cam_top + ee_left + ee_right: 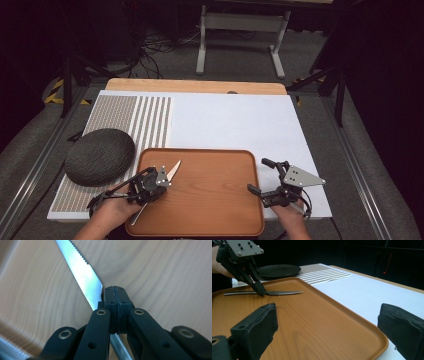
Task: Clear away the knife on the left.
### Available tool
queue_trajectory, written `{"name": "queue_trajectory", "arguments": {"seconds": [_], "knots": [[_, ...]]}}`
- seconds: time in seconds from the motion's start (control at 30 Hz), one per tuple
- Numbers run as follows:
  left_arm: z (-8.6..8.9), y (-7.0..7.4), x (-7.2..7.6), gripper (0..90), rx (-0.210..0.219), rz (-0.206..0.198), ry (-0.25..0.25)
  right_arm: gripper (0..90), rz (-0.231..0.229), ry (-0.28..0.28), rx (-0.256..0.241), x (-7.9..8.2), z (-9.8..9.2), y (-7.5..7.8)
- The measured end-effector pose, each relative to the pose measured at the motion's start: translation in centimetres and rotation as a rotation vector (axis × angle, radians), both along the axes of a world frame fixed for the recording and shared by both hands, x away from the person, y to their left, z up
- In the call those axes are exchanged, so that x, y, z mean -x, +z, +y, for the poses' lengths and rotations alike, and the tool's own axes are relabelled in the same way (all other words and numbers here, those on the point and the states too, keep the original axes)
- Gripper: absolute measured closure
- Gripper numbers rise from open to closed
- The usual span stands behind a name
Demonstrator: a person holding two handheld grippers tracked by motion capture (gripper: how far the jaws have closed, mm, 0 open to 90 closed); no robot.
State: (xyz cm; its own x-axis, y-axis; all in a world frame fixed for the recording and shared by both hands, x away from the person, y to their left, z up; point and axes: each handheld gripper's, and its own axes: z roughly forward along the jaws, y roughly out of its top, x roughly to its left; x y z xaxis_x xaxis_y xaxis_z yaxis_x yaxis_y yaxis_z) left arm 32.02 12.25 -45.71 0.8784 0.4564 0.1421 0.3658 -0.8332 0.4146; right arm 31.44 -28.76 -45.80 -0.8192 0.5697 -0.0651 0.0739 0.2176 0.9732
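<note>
At about nine o'clock on the table (225, 122), a dark round plate (100, 156) sits on the striped part of a white mat (235, 125), just off the left rim of the wooden tray (220, 200). In the right gripper view the plate lies beyond the tray's far edge, with nothing on it that can be made out.

Next comes the left gripper (150, 186), at around seven o'clock, over the tray's left part. Its jaws are pressed together on a serrated knife (172, 171), gripping it where blade meets handle. In the left gripper view the blade (80, 272) runs off toward eleven o'clock, close over the tray's wood grain, and the round handle passes under the jaws toward six. The right gripper view shows the knife roughly level, at or just above the tray floor; whether it touches cannot be told.

The tray's middle is bare wood.

At about five o'clock, the right gripper (261, 176) hovers at the tray's right rim, its jaws spread wide apart with nothing between them. Its view looks across the tray toward the left gripper (259, 291) and knife (284, 292).

Past the table's far edge, at twelve o'clock, stands a grey metal stand (240, 30) amid loose cables on the floor.
</note>
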Motion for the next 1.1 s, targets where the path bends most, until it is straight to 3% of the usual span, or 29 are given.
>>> {"name": "queue_trajectory", "arguments": {"seconds": [1.1], "knots": [[2.9,0.0,-1.3,89.8,0.026,0.053,0.119,3.6,0.007,-0.003,-0.006,-0.1,-0.1,-0.1]]}}
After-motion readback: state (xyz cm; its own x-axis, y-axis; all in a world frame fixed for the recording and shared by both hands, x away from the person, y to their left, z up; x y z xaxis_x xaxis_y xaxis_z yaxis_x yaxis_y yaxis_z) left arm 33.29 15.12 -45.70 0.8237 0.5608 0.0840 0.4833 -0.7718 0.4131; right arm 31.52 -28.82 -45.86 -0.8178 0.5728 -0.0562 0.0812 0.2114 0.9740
